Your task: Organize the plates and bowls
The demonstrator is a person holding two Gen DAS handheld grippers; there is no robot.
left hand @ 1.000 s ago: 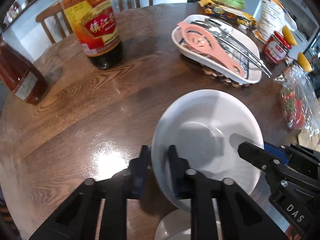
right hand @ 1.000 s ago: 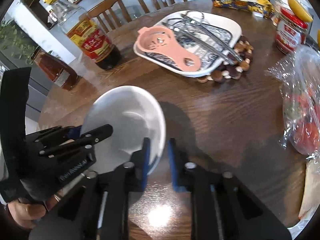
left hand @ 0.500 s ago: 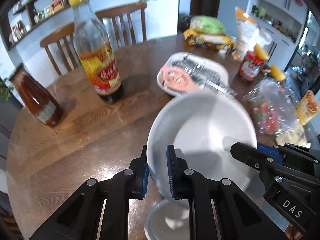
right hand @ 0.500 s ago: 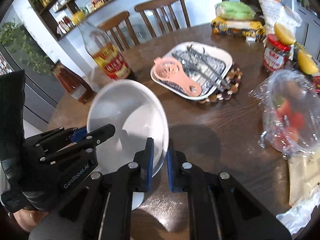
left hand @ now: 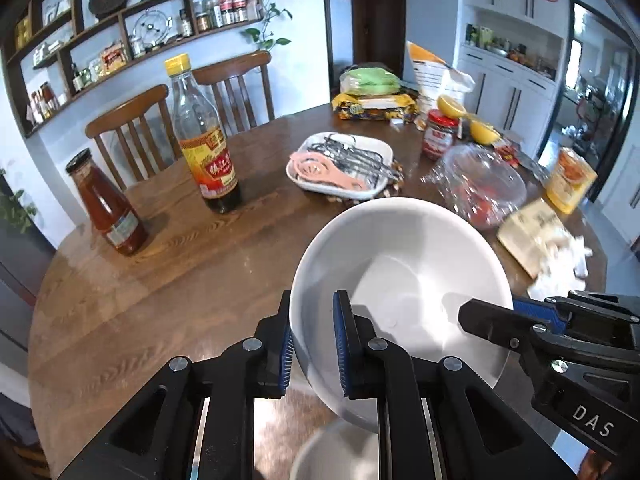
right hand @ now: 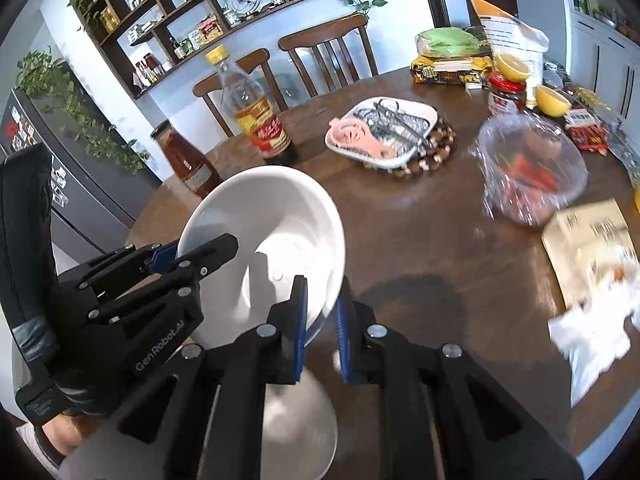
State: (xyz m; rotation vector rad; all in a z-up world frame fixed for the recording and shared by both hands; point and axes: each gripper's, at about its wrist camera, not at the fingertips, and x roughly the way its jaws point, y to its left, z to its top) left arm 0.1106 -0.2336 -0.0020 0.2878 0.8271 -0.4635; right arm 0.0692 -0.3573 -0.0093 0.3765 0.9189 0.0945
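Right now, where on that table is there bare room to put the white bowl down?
Bare wood lies on the near left, in front of the ketchup bottle and vinegar bottle. The far right is crowded: utensil tray, jar, plastic-wrapped bowl, papers.

Lower dish [left hand: 340, 456]: cut off by bottom edge in left view, mostly hidden behind the bowl [left hand: 400, 280] and fingers; blurred in right view [right hand: 296, 432]. Bowl's underside hidden. Bagged produce [right hand: 528, 168]: blurred under plastic, contents unclear. Papers [right hand: 592, 332] at right: motion-smeared. Shelf jars [left hand: 216, 12]: too small to read. Worktop [left hand: 140, 280] near edge cut off.
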